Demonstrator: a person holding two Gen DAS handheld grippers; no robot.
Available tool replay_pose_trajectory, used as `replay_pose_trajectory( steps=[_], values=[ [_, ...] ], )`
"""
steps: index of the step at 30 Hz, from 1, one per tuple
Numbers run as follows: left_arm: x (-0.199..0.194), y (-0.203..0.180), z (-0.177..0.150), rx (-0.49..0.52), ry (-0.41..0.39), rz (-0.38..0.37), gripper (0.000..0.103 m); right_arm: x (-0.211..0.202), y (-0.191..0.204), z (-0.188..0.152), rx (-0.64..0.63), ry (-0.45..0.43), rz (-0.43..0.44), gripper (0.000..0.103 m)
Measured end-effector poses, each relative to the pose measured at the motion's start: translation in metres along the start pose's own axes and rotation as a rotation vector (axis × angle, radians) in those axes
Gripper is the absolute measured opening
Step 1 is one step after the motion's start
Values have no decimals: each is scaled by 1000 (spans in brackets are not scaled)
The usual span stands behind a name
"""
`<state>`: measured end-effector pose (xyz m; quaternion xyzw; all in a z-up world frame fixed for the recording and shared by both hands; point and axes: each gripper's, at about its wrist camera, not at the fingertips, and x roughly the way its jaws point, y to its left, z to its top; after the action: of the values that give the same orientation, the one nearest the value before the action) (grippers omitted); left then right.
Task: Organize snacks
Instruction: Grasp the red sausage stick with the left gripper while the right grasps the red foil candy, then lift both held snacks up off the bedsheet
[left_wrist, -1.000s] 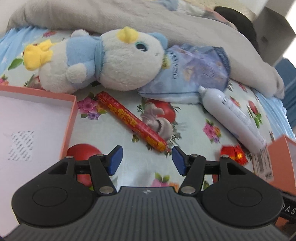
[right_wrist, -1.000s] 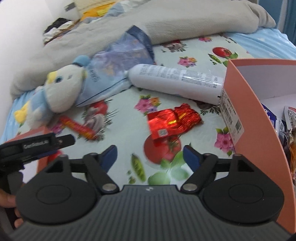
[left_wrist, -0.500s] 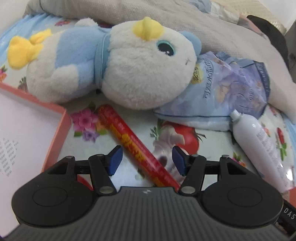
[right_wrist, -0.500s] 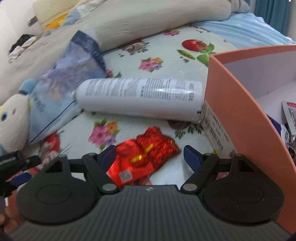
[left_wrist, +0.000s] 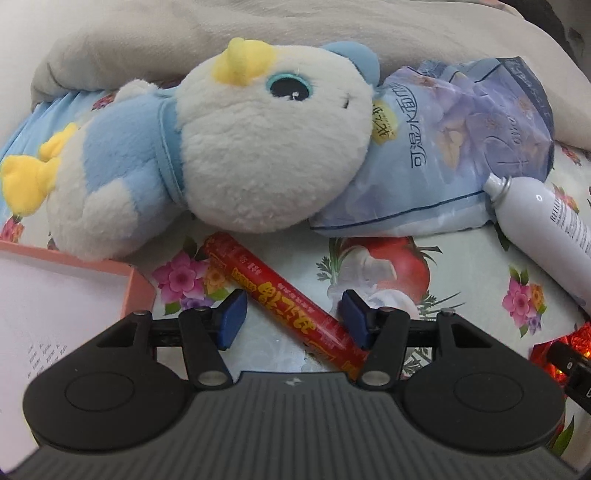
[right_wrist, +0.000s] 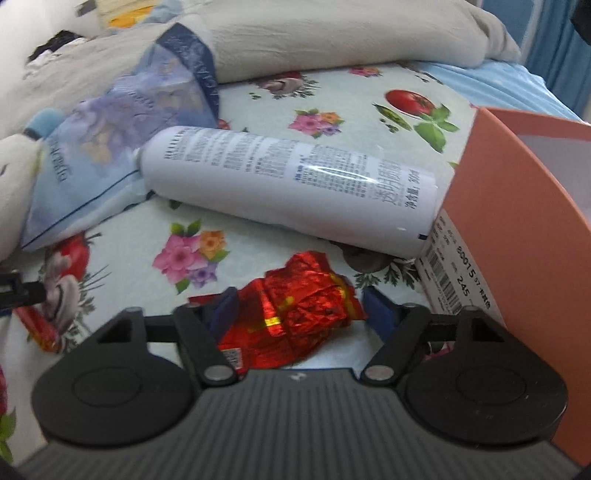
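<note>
Left gripper (left_wrist: 291, 313) agape, sausage (left_wrist: 280, 300) slanting between jaws, near plush (left_wrist: 229, 147): square up across it, then close.
Right gripper (right_wrist: 300, 305) closing, foil pack (right_wrist: 295, 306) between pads, beside box (right_wrist: 517, 221): pinch mid-pack.

One sausage stick (left_wrist: 284, 299); one foil snack (right_wrist: 299, 306); one spray can (right_wrist: 288, 184); two boxes (right_wrist: 517, 221)

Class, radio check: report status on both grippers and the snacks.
Left gripper open, straddling red sausage stick. Right gripper closing around red foil snack, not yet pinched. Plush toy close behind the stick.
</note>
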<state>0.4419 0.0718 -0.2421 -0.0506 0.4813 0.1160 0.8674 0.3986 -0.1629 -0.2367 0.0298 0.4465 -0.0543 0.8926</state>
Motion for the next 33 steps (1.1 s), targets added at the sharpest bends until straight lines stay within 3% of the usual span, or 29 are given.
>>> replay_pose_trajectory(
  steps=[5,11,14,33],
  values=[
    [-3,1,-1,35,14,-36,51,-4,0,2,-8,22,27,48],
    [-14,8,-16,50,23,-56,36,-13,-3,-3,-10,38,79,42],
    [-19,8,-22,53,34,-74,31,-18,-2,-7,-18,54,104,24],
    [-72,7,-80,89,21,-152,25,-77,-1,-51,-69,73,157,24]
  ],
)
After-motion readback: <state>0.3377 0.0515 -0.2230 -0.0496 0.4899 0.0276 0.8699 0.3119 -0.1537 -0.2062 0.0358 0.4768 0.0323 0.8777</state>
